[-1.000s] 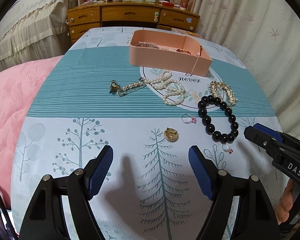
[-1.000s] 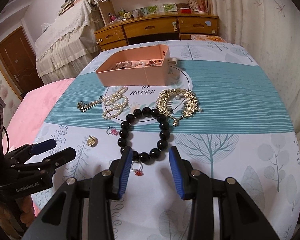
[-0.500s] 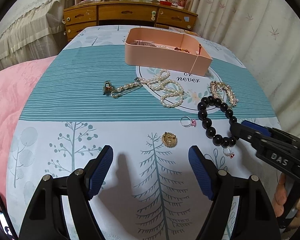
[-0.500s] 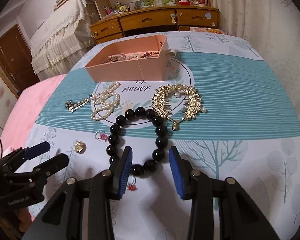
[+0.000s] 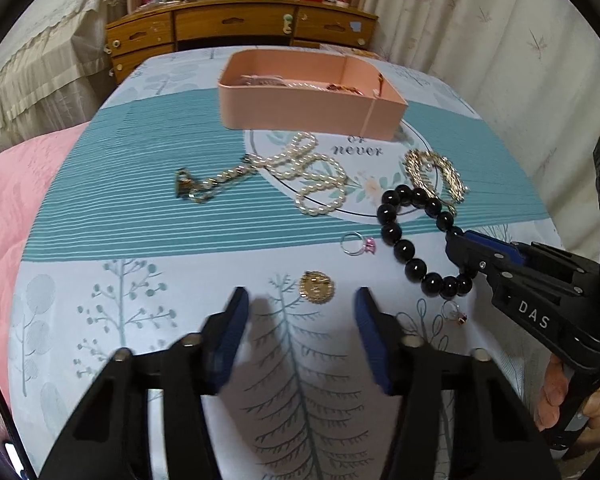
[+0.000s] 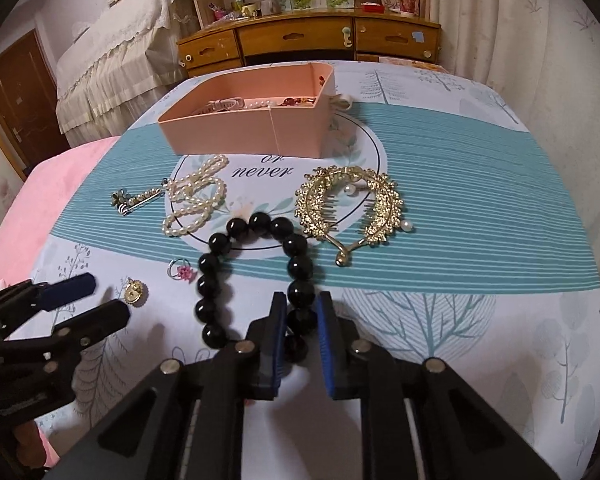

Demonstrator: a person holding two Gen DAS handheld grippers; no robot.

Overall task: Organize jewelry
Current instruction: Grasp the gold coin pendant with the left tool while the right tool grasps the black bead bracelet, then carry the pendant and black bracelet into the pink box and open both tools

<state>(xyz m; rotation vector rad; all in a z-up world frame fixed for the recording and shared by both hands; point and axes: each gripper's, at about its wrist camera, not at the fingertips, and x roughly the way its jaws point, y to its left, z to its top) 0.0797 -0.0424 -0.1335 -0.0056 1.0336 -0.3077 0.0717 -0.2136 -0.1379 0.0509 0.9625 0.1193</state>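
Right gripper (image 6: pixel 302 312) fingers pinch black bead bracelet (image 6: pixel 216 280) (left gripper (image 5: pixel 300 308) spread).

On the tabletop (image 6: pixel 440 208): one black bead bracelet (image 6: pixel 220 248), one pearl strand (image 6: pixel 196 200), one gold hair comb with pearl drops (image 6: pixel 350 208), one pearl-set pin brooch (image 6: pixel 134 200), one round gold brooch (image 6: pixel 134 292). Two small rings: one with a pink stone (image 6: pixel 180 270), one with a dark red stone (image 5: pixel 454 314). One pink box (image 6: pixel 244 132), with several pieces inside, too tangled and part hidden to count. Two tongs in sight: left tongs (image 5: pixel 300 330), right tongs (image 6: pixel 302 344). Behind, one wooden dresser (image 6: pixel 308 42) showing five drawer fronts.
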